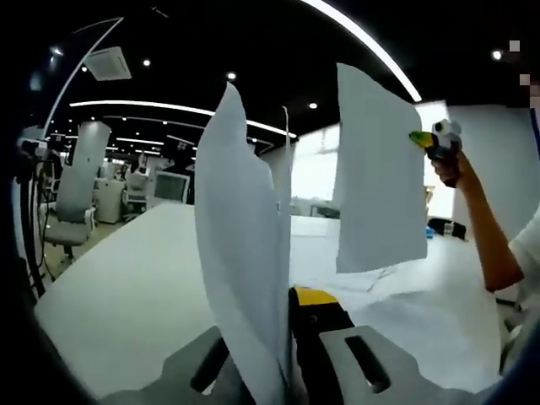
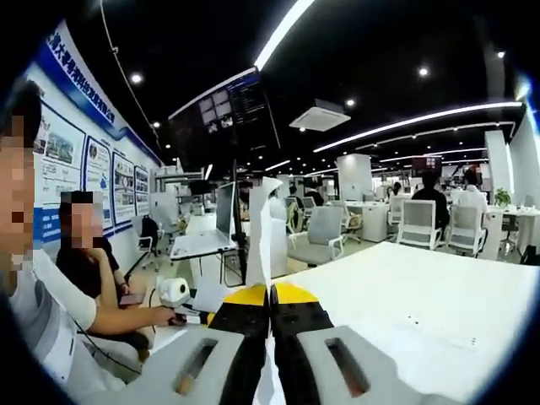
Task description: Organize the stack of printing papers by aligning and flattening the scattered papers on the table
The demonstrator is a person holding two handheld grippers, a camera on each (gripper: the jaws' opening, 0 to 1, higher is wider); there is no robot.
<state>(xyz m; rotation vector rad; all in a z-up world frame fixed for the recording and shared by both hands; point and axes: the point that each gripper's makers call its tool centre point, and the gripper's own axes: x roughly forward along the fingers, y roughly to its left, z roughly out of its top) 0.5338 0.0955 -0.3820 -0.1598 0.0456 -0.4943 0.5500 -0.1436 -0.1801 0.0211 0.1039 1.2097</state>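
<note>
Papers are both up in the air right now, not on the bench (image 1: pixel 126 295); one sheet (image 1: pixel 245 278) is held edge-on in the left gripper (image 1: pixel 291 337), and a second sheet (image 1: pixel 375 177) hangs from the right gripper (image 1: pixel 430 142) further off, above the loose pile (image 1: pixel 405 295) lying on the bench.

Biggest worry, as a guess: the pile on the bench looks spread and uneven, so if the lifted sheets get dropped onto it without being squared first, the misalignment just gets buried. Next, each sheet is pinched at one small spot on its edge, so it can swing, curl or fold over as it's brought down, and a crease could be pressed in. The left sheet is already bowed, and a corner could catch on the bench and buckle. Smallest risk: a thin sheet could slip out of the pinch altogether, or get dented where it's clamped.

On the jaws: in the left gripper view the paper sits between them and they look closed onto it, yellow tips right against the sheet. In the right gripper view the right gripper (image 2: pixel 270 297) has its jaws pressed together with only a sliver between, and the sheet (image 2: pixel 267 228) is seen edge-on rising from that line; so it's pinching paper too.
</note>
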